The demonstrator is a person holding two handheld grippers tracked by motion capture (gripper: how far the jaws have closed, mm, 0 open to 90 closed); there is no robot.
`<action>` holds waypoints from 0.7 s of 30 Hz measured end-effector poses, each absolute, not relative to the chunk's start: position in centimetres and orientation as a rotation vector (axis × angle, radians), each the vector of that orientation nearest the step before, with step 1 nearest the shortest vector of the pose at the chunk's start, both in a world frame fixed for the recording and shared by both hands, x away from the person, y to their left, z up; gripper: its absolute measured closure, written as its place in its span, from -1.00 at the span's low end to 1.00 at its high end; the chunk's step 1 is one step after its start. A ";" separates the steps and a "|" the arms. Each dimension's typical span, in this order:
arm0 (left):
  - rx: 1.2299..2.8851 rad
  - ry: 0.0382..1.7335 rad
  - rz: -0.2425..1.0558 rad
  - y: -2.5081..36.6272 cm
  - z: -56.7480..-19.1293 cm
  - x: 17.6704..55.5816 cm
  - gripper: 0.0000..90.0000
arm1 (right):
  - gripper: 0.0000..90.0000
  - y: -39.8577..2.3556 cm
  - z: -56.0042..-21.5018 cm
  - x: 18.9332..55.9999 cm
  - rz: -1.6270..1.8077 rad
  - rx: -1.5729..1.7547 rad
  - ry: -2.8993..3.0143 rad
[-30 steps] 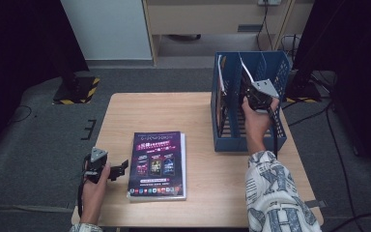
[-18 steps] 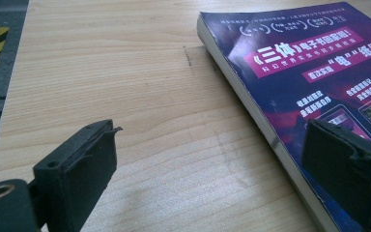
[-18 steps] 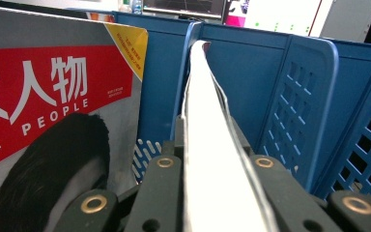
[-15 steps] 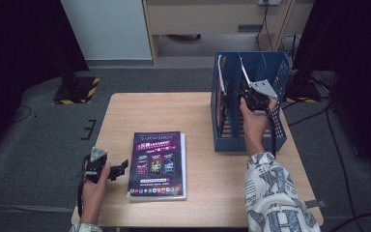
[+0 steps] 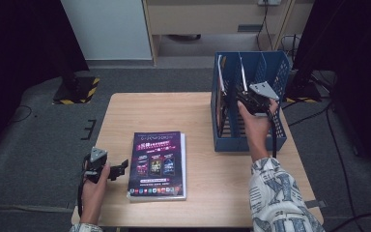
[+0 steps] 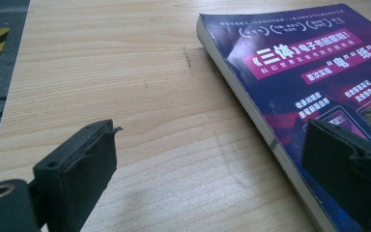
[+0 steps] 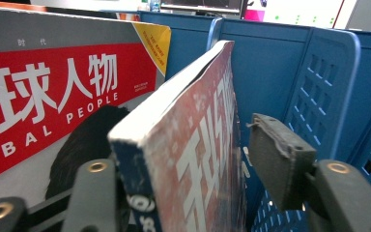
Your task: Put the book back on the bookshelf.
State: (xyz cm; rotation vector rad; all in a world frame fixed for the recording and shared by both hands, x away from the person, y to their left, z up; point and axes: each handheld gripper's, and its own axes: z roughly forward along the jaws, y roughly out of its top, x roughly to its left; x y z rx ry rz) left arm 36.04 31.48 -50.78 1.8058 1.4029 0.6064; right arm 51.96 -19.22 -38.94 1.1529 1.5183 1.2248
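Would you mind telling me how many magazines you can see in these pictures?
3. One purple magazine lies flat on the table. Two stand in the blue file rack: a red-covered magazine and a thicker magazine beside it, between the right gripper jaws. Others may be hidden.

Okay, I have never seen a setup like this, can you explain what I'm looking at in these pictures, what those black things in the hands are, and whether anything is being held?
A person sits at a wooden table and holds a hand tool with two black jaws in each hand. One picture comes from a camera above the table. The other two come from small cameras that ride on the tools and look along their jaws.

The left gripper rests open on the table beside a purple magazine that lies flat; its gripper view shows the magazine's edge between the spread jaws, untouched.

The right gripper reaches into a blue file rack at the table's right. A magazine standing on edge sits between its jaws. The jaws have just been opening, and a gap shows at one pad, so it looks released. A red magazine stands behind it.
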 end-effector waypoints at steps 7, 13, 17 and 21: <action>1.814 1.401 0.608 31.4 -50.8 36.1 -0.89 | -0.37 -19.5 -39.7 51.3 1.228 1.169 1.542; 1.815 1.398 0.611 31.3 -50.8 36.1 -0.89 | -0.55 -20.0 -40.2 50.4 1.235 1.190 1.564; 1.828 1.394 0.609 31.2 -50.9 36.2 -0.89 | -0.59 -20.3 -40.5 49.4 1.245 1.201 1.585; 1.837 1.393 0.613 31.1 -50.9 36.2 -0.89 | -0.57 -20.6 -41.1 48.3 1.252 1.199 1.608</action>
